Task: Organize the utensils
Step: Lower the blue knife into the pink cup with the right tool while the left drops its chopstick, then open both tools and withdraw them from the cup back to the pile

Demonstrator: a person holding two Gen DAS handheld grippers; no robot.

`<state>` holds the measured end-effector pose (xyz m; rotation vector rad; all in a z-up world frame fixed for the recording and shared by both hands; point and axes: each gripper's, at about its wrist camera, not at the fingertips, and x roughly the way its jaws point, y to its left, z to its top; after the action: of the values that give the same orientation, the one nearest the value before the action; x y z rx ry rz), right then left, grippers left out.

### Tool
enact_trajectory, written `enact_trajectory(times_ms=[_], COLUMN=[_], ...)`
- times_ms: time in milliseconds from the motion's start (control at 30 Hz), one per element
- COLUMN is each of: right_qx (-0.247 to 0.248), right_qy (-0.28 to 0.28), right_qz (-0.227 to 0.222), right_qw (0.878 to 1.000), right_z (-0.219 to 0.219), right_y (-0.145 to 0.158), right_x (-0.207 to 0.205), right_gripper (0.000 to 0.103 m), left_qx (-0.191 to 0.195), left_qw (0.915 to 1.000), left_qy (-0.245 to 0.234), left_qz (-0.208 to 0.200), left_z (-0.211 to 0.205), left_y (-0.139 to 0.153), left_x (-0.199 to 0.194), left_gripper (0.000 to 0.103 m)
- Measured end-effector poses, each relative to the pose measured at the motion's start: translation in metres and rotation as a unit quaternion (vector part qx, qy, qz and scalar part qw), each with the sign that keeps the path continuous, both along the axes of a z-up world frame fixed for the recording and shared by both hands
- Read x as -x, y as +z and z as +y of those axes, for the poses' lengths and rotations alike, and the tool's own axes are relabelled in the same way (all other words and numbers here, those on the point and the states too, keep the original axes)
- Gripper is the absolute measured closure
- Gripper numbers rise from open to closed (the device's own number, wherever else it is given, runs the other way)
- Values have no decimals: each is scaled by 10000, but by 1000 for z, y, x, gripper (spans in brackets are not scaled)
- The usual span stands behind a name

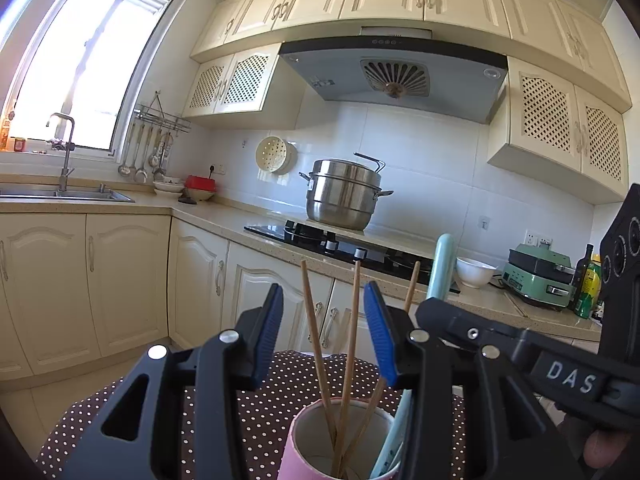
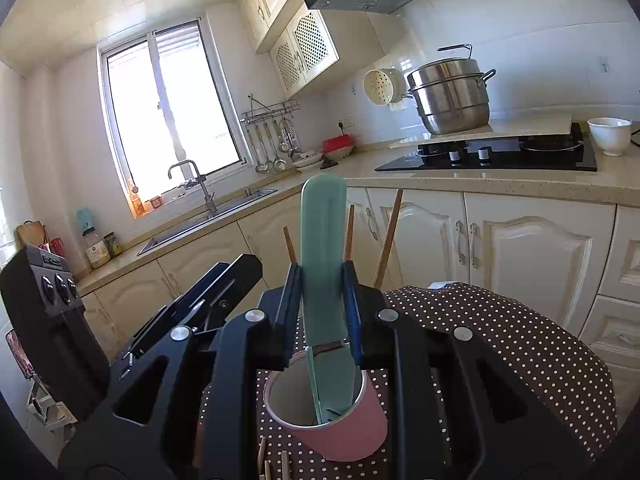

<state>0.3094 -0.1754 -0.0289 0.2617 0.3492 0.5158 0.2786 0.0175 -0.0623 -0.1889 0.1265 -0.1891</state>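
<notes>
A pink cup stands on the dotted tablecloth and holds three wooden chopsticks standing upright. My left gripper is open above the cup, its blue pads either side of the chopsticks without touching them. My right gripper is shut on a teal flat utensil, whose lower end sits inside the pink cup. The teal utensil also shows in the left wrist view. The chopsticks rise behind the right gripper.
More wooden sticks lie on the cloth before the cup. Behind are cream cabinets, a counter with a sink, a black stove with a steel pot, a white bowl and a green appliance.
</notes>
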Motion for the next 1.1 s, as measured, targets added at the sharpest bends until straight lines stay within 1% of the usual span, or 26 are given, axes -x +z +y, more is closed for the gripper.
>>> enact_trajectory(times_ms=[300,533,667,833,867,1000,1100], right_qx=[75,86,83,101,107,176,239], right_qy=[-51,-175,-213,-220,-222,-206,-206], right_qz=[22,17,-10,-32,-30,-26,17], right_qw=[10000,9998,9997,9997,9997,9996,9995], right_z=[6,6,4,4,3,2,0], right_y=[0,1,5,11,11,13,11], right_x=[7,15,21,32,34,48,59], right_gripper=[80,79,72,71,71,71,71], left_qx=[-30,-57,-90,-138,-155,-172,-188], left_qw=[10000,9999,9998,9998,9997,9994,9984], left_qy=[80,107,137,137,135,134,101], left_qz=[42,52,72,88,112,267,524], left_z=[4,8,11,12,13,14,15], left_y=[7,10,13,17,18,19,17], left_x=[10,21,29,45,49,64,75], left_gripper=[61,57,56,52,51,51,50])
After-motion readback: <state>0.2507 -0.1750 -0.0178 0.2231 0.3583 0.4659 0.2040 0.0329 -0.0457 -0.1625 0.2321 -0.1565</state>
